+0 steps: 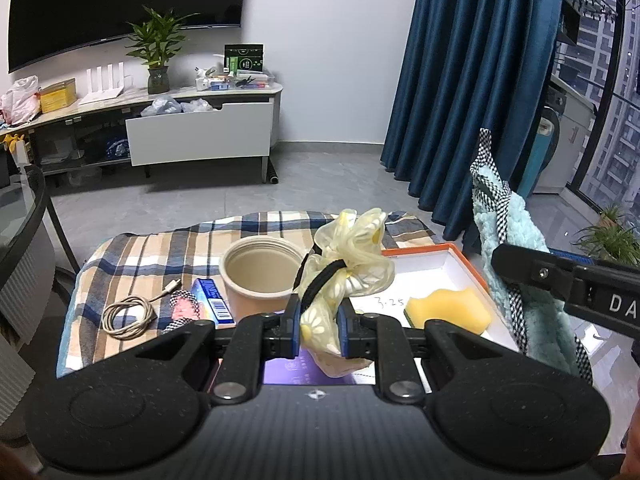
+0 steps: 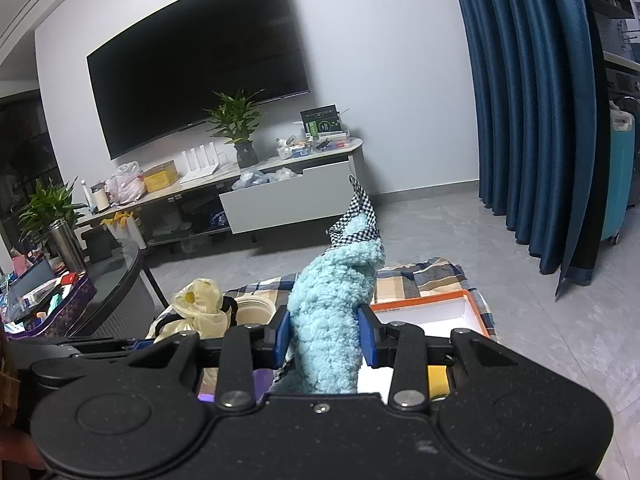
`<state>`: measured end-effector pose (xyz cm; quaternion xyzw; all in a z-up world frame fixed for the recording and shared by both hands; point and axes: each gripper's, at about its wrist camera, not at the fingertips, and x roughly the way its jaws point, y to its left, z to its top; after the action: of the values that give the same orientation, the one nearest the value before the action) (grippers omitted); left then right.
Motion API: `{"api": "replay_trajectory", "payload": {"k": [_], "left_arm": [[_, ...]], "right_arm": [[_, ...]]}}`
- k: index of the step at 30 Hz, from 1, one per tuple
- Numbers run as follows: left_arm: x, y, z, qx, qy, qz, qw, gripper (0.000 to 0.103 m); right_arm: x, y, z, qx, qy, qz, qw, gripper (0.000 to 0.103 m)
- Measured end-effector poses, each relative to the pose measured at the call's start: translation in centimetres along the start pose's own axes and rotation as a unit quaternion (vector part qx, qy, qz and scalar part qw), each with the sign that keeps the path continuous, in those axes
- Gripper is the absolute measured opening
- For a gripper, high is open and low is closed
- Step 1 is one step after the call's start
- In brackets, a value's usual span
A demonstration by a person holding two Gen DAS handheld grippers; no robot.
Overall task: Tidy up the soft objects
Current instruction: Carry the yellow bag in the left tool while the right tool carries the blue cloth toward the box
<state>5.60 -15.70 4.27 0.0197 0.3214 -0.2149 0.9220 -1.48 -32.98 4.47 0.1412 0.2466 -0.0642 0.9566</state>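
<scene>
Plaid cloth [image 1: 152, 256] covers the table, carrying an orange-rimmed box [image 1: 448, 258] at its right edge with a yellow sponge [image 1: 448, 310] inside. The right gripper [image 2: 326, 334] pinches a fluffy blue towel [image 2: 336, 300] above the box; the left gripper [image 1: 318, 330] clamps a yellow daisy scrunchie [image 1: 352, 256] beside the paper cup [image 1: 260, 272].

A low table covered with a plaid cloth [image 1: 132, 260] carries everything. Near its left edge lies a coiled white cable [image 1: 130, 314], with a blue carton [image 1: 212, 300] just to its right. A beige paper cup [image 1: 260, 268] stands upright near the middle. An orange-rimmed white tray [image 1: 448, 268] sits at the right edge.
</scene>
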Motion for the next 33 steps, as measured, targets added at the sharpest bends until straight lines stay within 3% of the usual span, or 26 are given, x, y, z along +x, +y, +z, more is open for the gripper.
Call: {"api": "replay_trajectory", "payload": {"k": [17, 33], "left_arm": [[1.2, -1.4, 0.4, 0.015, 0.011, -0.023, 0.9996, 0.02], [4.0, -3.7, 0.4, 0.02, 0.045, -0.046, 0.9977, 0.02]], "right_arm": [[0.3, -1.3, 0.1, 0.008, 0.0, -0.019, 1.0, 0.044], [1.9, -3.9, 0.0, 0.01, 0.019, -0.051, 0.998, 0.044]]}}
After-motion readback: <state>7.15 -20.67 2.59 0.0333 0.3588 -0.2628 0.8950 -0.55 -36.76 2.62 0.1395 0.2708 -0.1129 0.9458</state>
